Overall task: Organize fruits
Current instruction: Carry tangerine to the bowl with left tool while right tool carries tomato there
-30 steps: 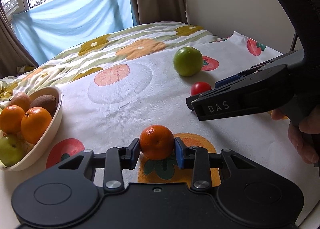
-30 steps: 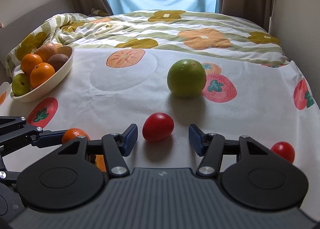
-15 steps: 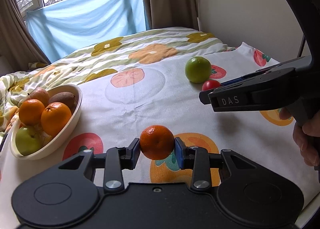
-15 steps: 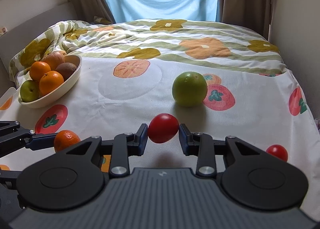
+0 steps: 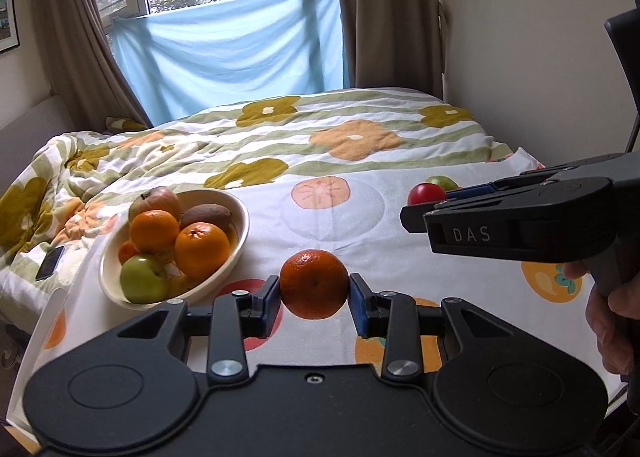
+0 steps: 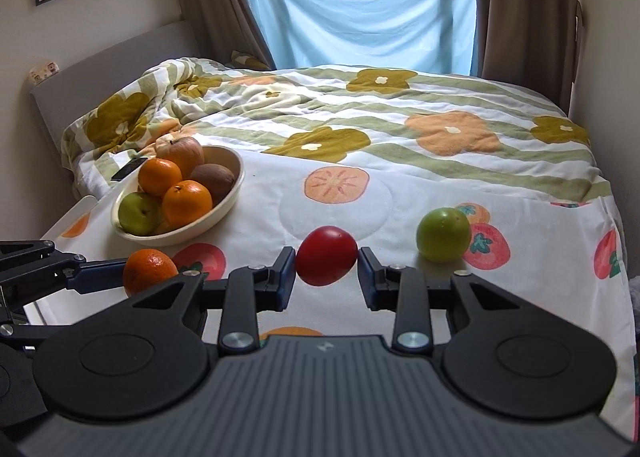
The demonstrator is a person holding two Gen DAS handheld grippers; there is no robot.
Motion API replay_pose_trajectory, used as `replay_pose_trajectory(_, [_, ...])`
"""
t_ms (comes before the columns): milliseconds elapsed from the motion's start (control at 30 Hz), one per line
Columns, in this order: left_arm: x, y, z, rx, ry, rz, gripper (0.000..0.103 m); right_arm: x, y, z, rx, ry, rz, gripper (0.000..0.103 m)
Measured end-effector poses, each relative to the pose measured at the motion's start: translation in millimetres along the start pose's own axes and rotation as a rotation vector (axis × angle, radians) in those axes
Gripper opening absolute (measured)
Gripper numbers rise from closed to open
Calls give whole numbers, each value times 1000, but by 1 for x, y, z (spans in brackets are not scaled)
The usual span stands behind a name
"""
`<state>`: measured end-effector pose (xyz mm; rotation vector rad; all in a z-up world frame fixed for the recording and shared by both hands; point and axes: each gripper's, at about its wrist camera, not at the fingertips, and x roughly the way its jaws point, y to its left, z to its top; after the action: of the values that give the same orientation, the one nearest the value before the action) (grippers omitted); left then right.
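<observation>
My left gripper [image 5: 314, 297] is shut on a small orange mandarin [image 5: 314, 283], held in the air above the fruit-print cloth. My right gripper [image 6: 326, 271] is shut on a red tomato [image 6: 326, 255], also lifted off the cloth. In the left wrist view the tomato [image 5: 426, 193] shows at the tip of the right gripper. In the right wrist view the mandarin [image 6: 149, 269] shows at the left, between the left fingers. A cream bowl [image 5: 236, 247] with several fruits sits at the left; the same bowl [image 6: 236, 187] appears ahead-left of the right gripper. A green round fruit [image 6: 443, 234] rests on the cloth to the right.
A phone [image 6: 129, 169] lies on the rumpled flowered quilt [image 6: 360, 117] behind the bowl. A wall runs along the right side of the bed. A person's hand [image 5: 612, 317] grips the right tool. The cloth's right edge [image 6: 624, 297] drops off beside the green fruit.
The right gripper closed on the red tomato and lifted it. Both grippers rose with their fruits, and the bowl now sits closer to the middle of both views.
</observation>
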<state>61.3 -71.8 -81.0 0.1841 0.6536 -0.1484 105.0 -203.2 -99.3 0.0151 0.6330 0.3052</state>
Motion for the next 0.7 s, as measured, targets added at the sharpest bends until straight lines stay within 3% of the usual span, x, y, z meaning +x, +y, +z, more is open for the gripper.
replay_pose_trajectory(333, [-27,66,24,-40,-47,59,40,-3,65,34,-27,-17,83,48])
replay_pose_trajectory(700, [-9,156,27,-25,-40,22,40,35,137,59,-22,2,15,48])
